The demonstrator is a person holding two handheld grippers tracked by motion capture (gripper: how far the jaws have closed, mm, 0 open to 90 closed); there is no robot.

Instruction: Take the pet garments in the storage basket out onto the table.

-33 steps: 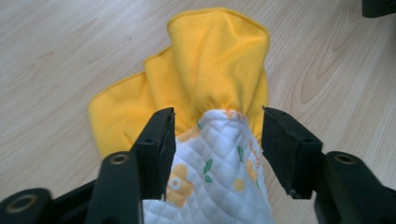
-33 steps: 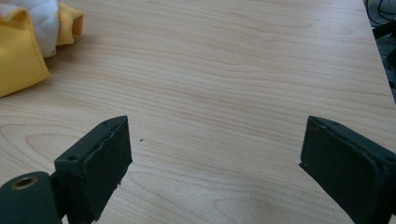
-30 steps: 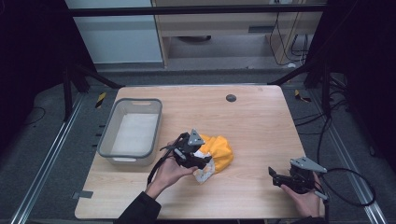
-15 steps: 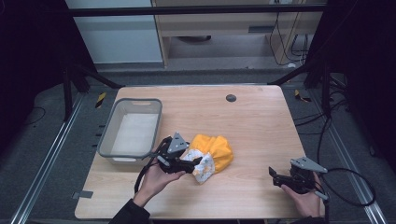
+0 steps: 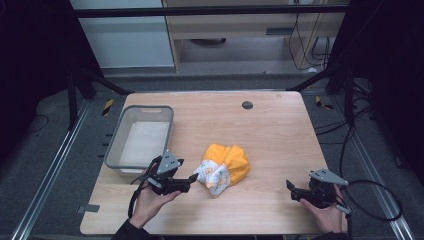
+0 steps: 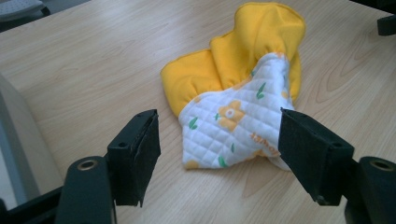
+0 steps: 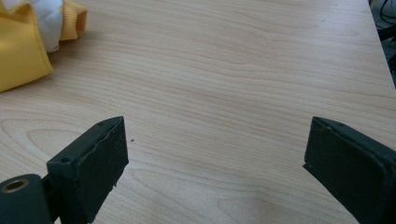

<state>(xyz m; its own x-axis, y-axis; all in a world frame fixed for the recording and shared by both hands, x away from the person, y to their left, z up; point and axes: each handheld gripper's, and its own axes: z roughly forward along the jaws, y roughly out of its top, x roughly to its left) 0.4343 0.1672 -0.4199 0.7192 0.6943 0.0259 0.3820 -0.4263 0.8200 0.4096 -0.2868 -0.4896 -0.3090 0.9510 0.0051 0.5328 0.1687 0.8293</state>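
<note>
Retreating from the yellow cloth (image 5: 226, 167), the left tongs (image 5: 192, 178) are now sitting just clear of its white quilted corner (image 6: 229, 128), where a second ago they were pressed into the bundle. Their jaws are standing wide apart with nothing between them, the quilted corner lying just ahead of them. The cloth is lying crumpled on the tabletop (image 5: 270, 130), just beside the grey bin (image 5: 141, 138) on the side away from the table edge. The right tongs (image 5: 290, 187) are resting well apart from the cloth, likewise spread and empty, and are unchanged. The withdrawal is probably setting up a fresh grasp on the quilted corner, so lifting the cloth toward the bin is not yet underway.
</note>
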